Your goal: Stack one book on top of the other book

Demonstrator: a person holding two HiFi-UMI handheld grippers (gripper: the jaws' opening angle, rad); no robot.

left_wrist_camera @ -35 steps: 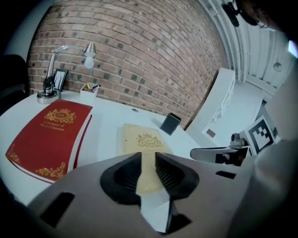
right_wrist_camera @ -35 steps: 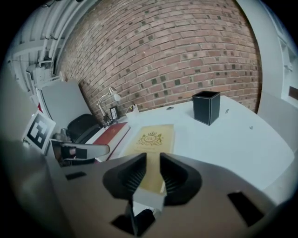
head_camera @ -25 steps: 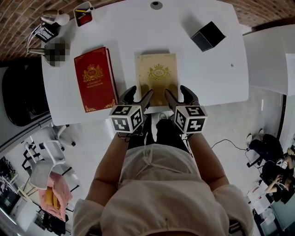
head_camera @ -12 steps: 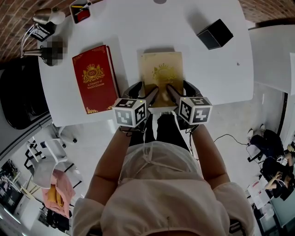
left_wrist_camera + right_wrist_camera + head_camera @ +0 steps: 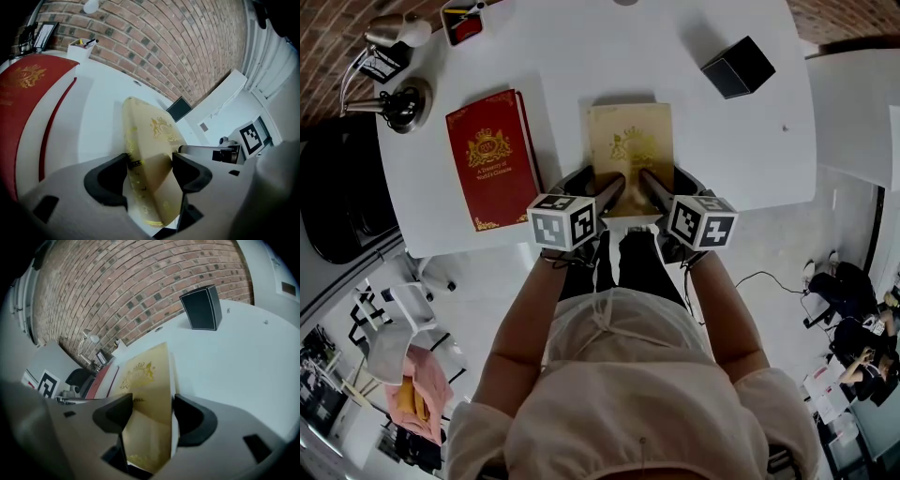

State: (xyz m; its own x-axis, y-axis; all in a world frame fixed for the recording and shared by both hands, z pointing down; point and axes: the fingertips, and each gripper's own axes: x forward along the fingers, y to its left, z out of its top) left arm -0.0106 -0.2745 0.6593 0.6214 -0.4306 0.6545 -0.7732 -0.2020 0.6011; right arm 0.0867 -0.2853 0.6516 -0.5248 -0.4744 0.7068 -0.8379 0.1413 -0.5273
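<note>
A gold book (image 5: 628,141) lies flat in the middle of the white table (image 5: 581,66), and a red book (image 5: 487,155) lies to its left. My left gripper (image 5: 592,185) straddles the gold book's near left corner, jaws wide. In the left gripper view the gold book (image 5: 154,136) runs between the jaws (image 5: 150,168), one by the spine and one over the cover. My right gripper (image 5: 664,183) straddles the near right corner. Its jaws have just been opening, and the gold book (image 5: 150,376) sits between them (image 5: 150,411) without a clear squeeze.
A black box (image 5: 736,67) stands at the table's far right. A desk lamp (image 5: 389,56) and a pen holder (image 5: 464,19) sit at the far left corner. The table's near edge runs just under the grippers. A brick wall rises behind the table.
Both grippers have sunk and moved forward onto the gold book's near edge; their inner fingers now reach over the cover. Neither book has moved.
</note>
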